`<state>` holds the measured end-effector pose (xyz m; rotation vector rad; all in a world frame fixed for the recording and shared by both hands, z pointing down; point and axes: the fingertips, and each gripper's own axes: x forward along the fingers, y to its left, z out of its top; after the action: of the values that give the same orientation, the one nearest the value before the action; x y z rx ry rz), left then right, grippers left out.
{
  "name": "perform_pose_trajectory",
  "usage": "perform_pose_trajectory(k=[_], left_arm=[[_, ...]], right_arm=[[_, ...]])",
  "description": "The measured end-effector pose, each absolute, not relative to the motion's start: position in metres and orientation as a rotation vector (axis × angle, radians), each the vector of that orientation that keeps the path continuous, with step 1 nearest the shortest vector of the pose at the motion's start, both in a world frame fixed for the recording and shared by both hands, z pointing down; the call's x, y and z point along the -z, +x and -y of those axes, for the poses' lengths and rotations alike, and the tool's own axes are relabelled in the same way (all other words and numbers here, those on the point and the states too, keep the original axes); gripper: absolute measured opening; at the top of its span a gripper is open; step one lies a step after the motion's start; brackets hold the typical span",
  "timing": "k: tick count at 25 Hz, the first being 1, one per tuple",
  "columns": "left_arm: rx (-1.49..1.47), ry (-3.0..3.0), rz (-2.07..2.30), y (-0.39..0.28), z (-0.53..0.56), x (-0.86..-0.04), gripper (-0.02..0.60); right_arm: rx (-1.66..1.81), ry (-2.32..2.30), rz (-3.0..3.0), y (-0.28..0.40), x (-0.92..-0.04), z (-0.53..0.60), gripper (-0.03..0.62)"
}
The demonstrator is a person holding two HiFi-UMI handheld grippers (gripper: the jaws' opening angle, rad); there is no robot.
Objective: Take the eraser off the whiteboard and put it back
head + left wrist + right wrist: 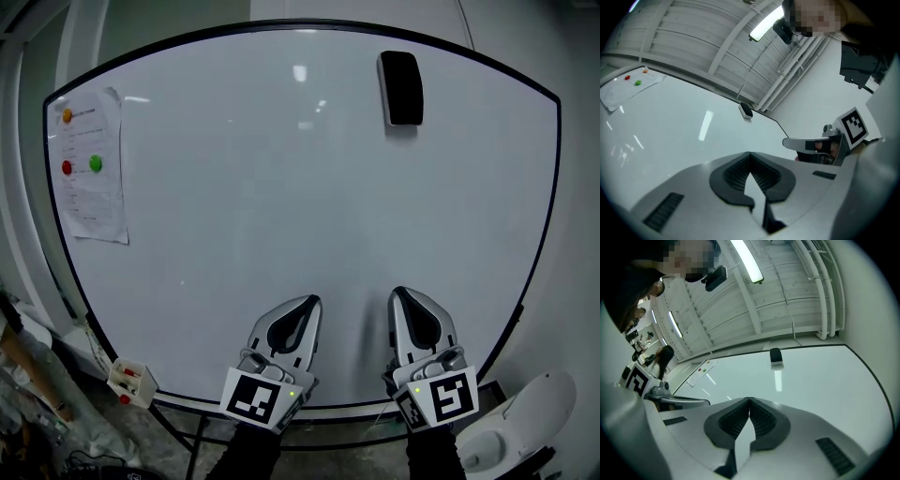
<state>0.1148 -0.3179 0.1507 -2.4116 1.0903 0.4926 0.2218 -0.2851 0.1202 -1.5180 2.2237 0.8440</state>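
The task is judged to be at its very start. The eraser (401, 88) is seen stuck upright on the whiteboard (281, 206), near the whiteboard's upper right corner, and nothing is touching it. No part of the lifting-off is shown as done, so both halves of the job are left. The eraser has to be gripped and drawn off the whiteboard, and then it has to be set back on the whiteboard's face.

The left hand-held gripper (307, 302) and the right hand-held gripper (399, 292) are held side by side before the whiteboard's lower edge, well below the eraser, with their tips pointed up along the whiteboard's face. In each gripper view the 2 ribbed pads are seen pressed together at the tip with nothing between them, so both hand-held grippers are closed and empty. Whether either tip touches the whiteboard cannot be told.

The right hand-held gripper is placed almost straight below the eraser, so it is judged the likelier one to be used. Its jaws would have to be spread before the eraser could be taken.

A sheet of paper (92, 169) is held by 3 magnets (96, 163) at the whiteboard's upper left, well apart from the eraser, and no part in the task is expected of it.
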Motion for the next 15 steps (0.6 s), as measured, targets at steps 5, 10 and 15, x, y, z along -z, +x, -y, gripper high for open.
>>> perform_pose_trajectory(k=[5,10,15], left_arm=[[-0.544,-2.391,-1.039,0.119,0.338,-0.13,0.006],[-0.536,-2.351,-1.035,0.115,0.349,-0.128,0.006],[-0.547,-2.346,-1.022,0.11,0.357,-0.125,0.006]], right_arm=[[-0.922,-1.508,-2.172,0.223,-0.091,0.307,0.009],[-0.995,-1.465,-2.124,0.224,-0.064,0.317,0.011],[-1.04,-1.494,-2.037,0.233,-0.031,0.327,0.053]])
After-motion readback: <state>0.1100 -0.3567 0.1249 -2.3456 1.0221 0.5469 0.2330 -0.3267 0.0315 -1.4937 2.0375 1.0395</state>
